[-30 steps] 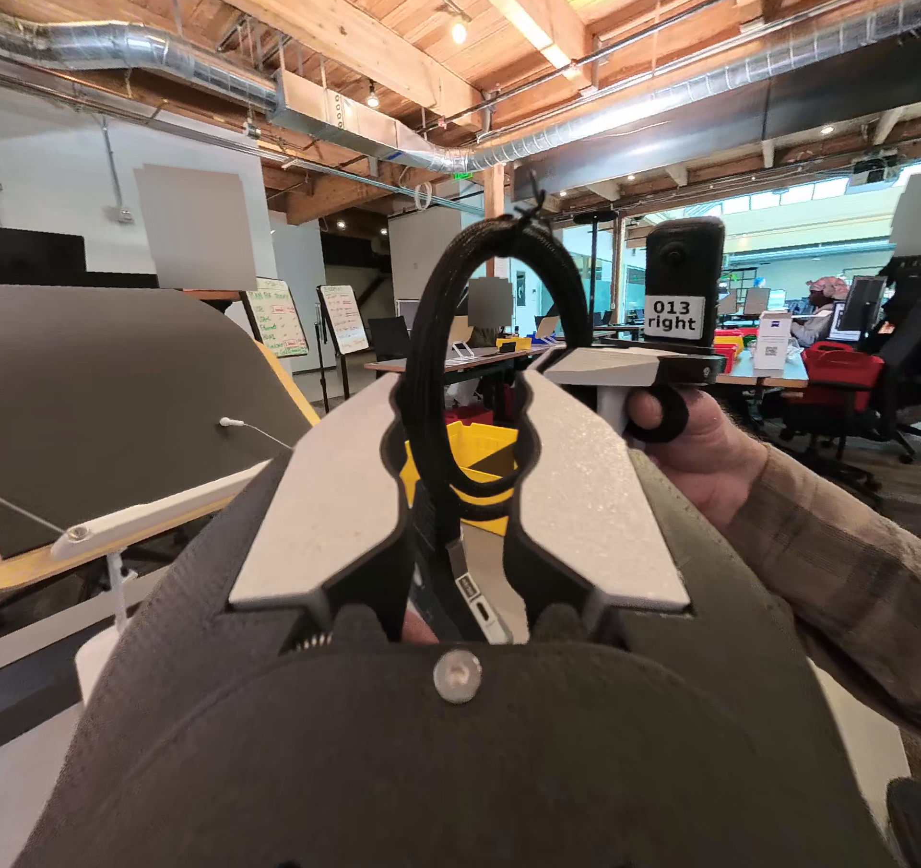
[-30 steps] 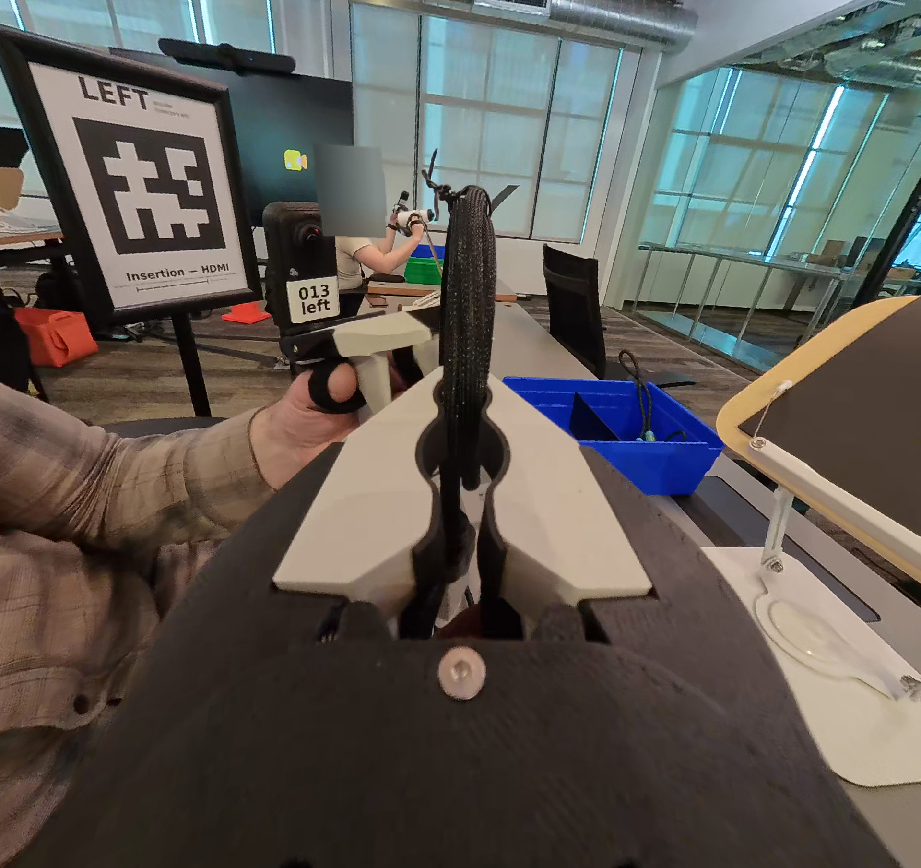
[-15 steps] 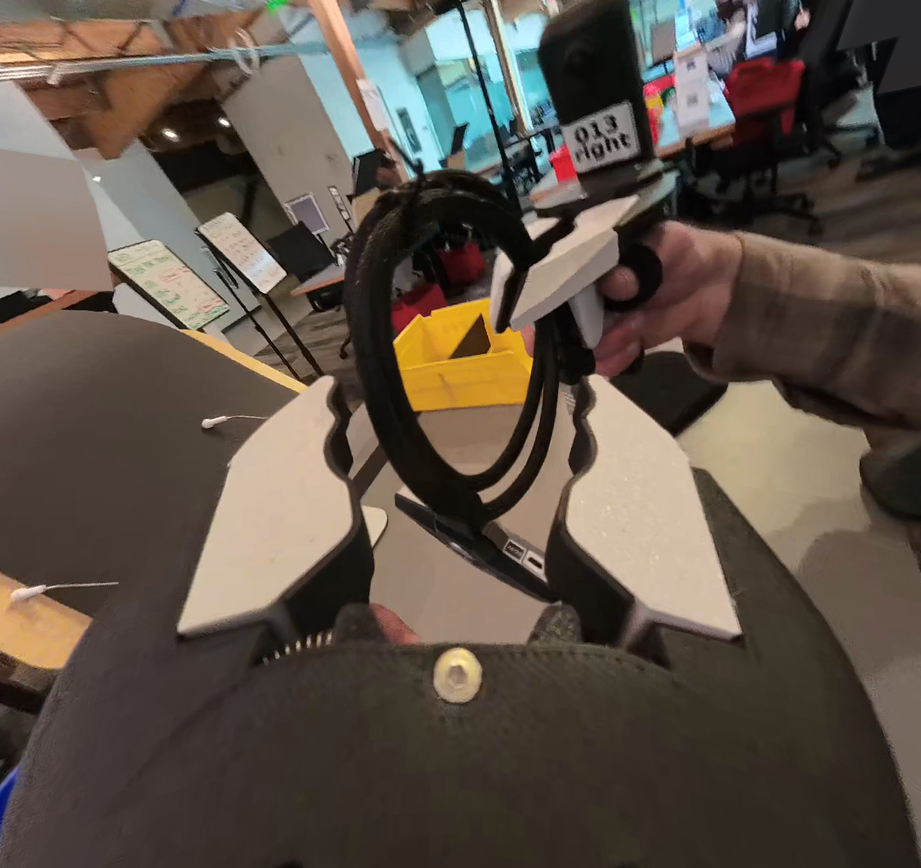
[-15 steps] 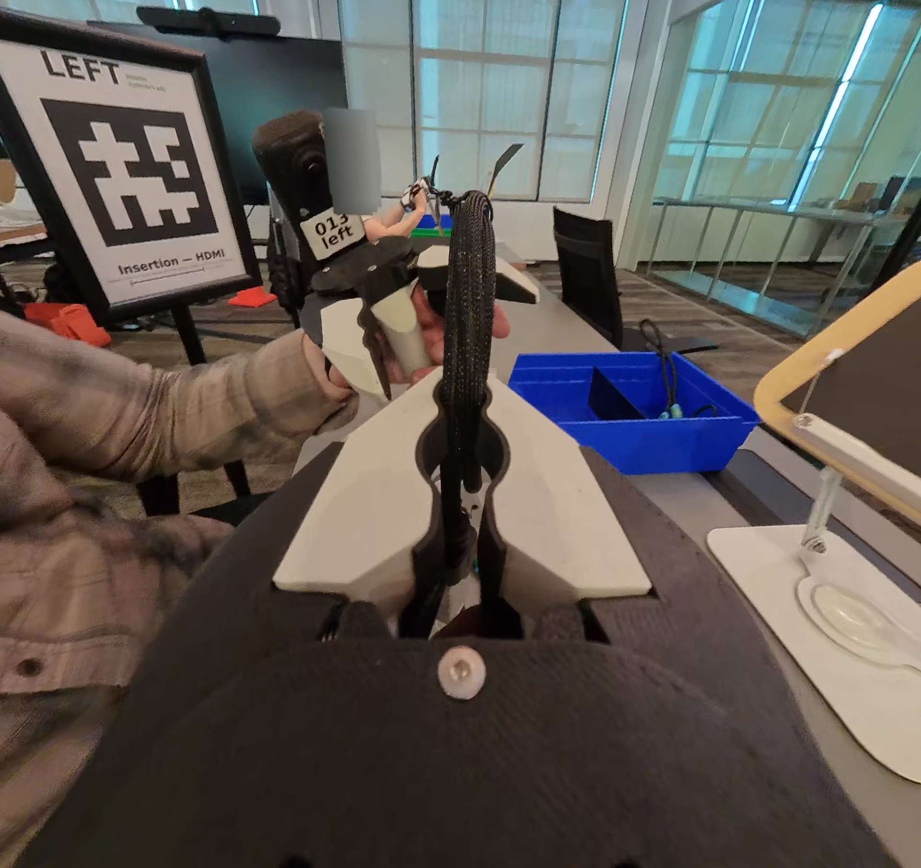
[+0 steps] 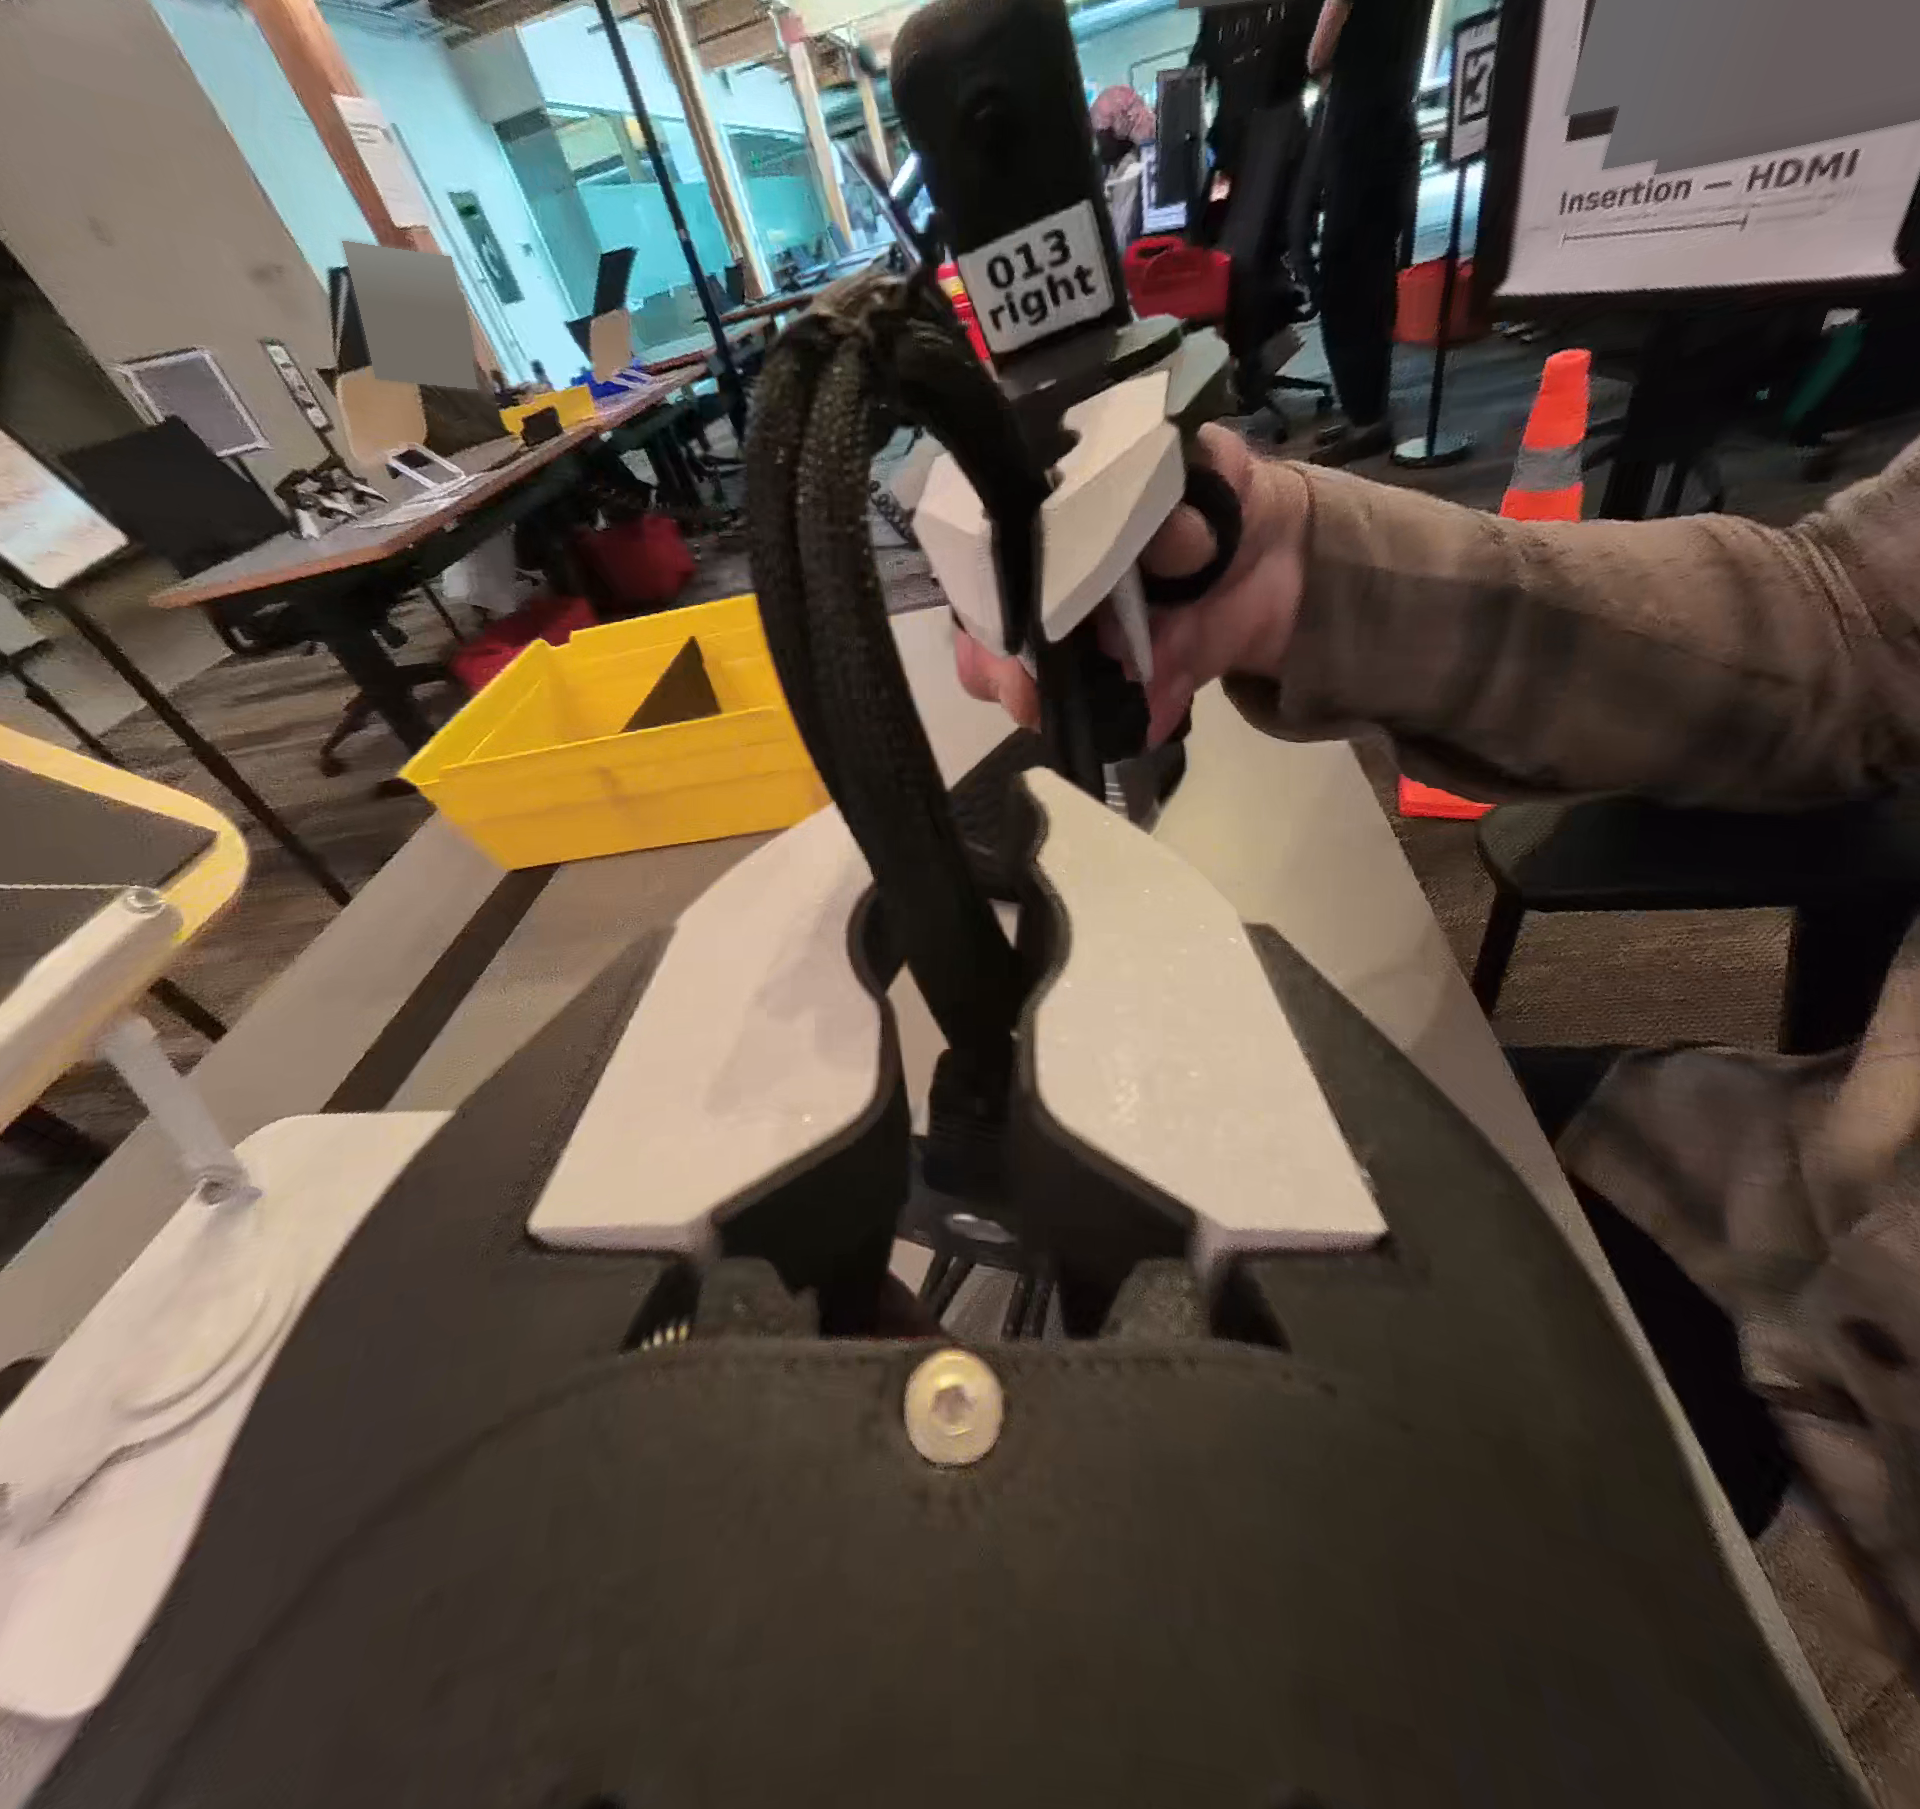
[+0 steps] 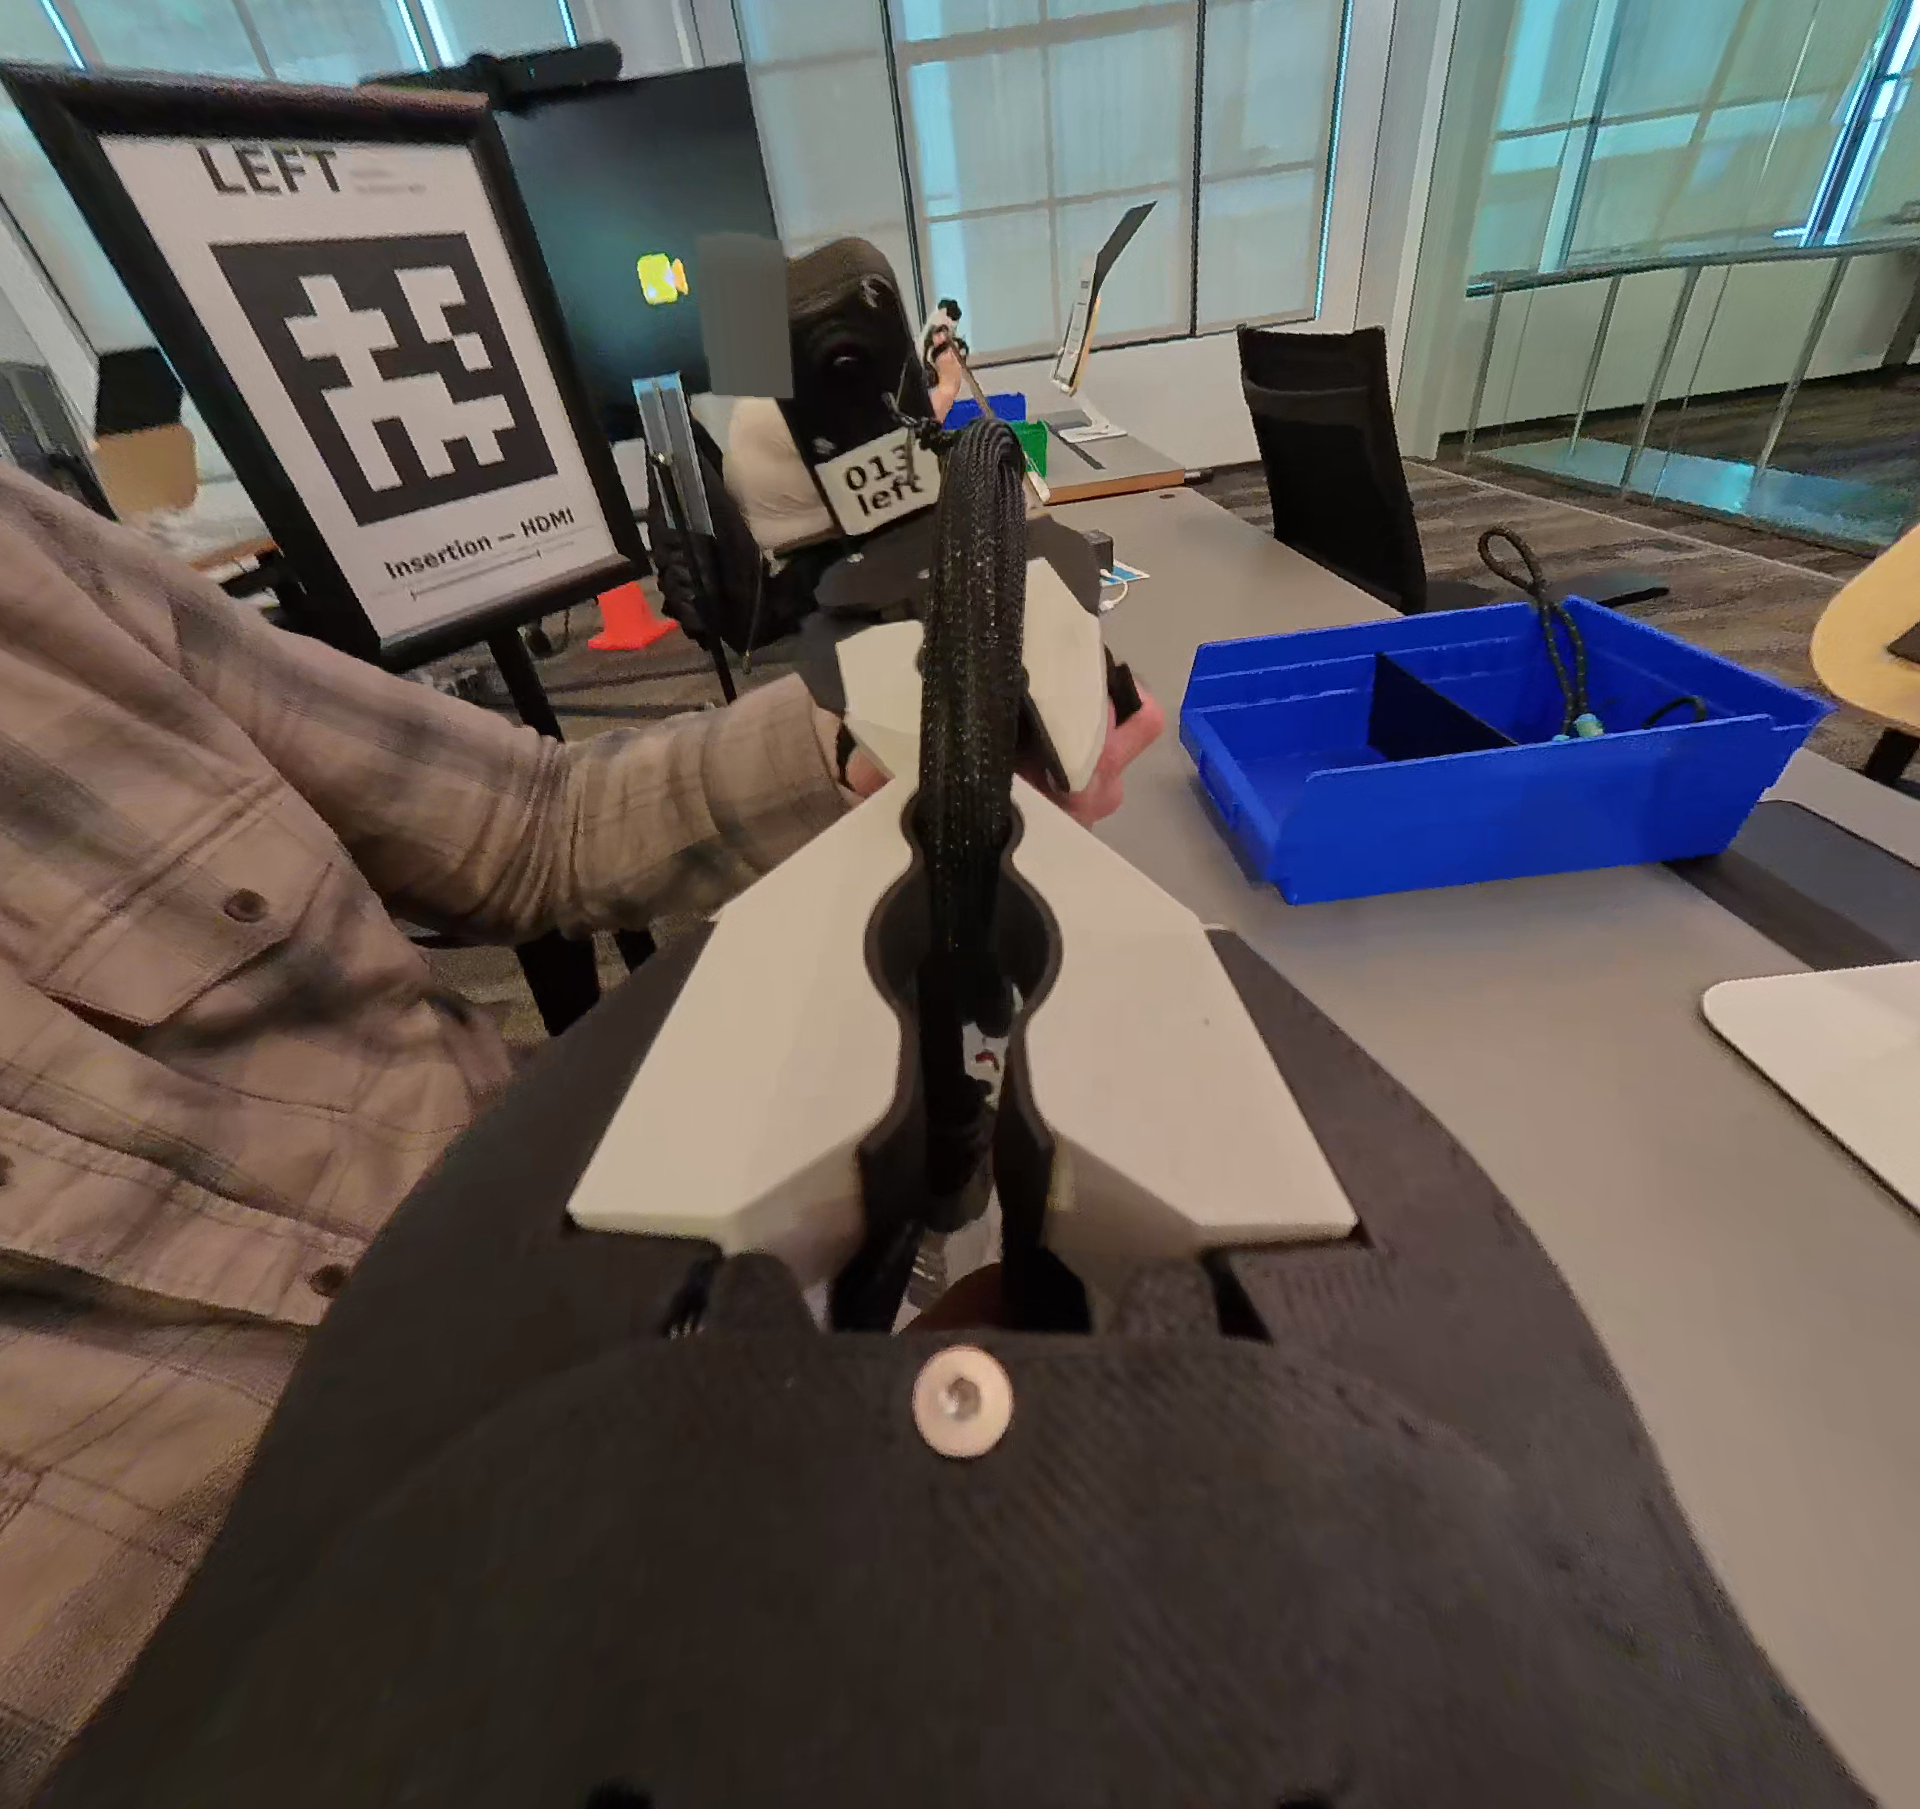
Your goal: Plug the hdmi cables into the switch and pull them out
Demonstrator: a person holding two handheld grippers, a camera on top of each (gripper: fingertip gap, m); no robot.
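Observation:
A black braided HDMI cable (image 5: 831, 533) is bundled in a loop and held up over the grey table (image 5: 1309, 876) between both grippers. My left gripper (image 5: 961, 855) is shut on the lower end of the cable, with a black plug body sitting between its white fingers (image 5: 758, 1032). My right gripper (image 6: 963, 809) is shut on the cable (image 6: 971, 554) too. In the left wrist view the right gripper (image 5: 1023, 606) hangs just beyond, in a hand. In the right wrist view the left gripper (image 6: 971, 720) faces mine. I cannot make out the switch.
A yellow bin (image 5: 623, 751) stands on the table beyond the left gripper. A blue bin (image 6: 1455, 751) holding another cable stands at the right. White stand bases (image 5: 156, 1344) (image 6: 1829, 1063) lie on the table. A sign on an easel (image 6: 364, 357), a black chair (image 6: 1330, 460) and an orange cone (image 5: 1548, 440) stand around. My two grippers' fingertips are within a few centimetres of each other.
My left gripper, open around the cable half a second ago, has shut on it. Both views have tipped down toward the table. The right gripper stayed shut on the cable.

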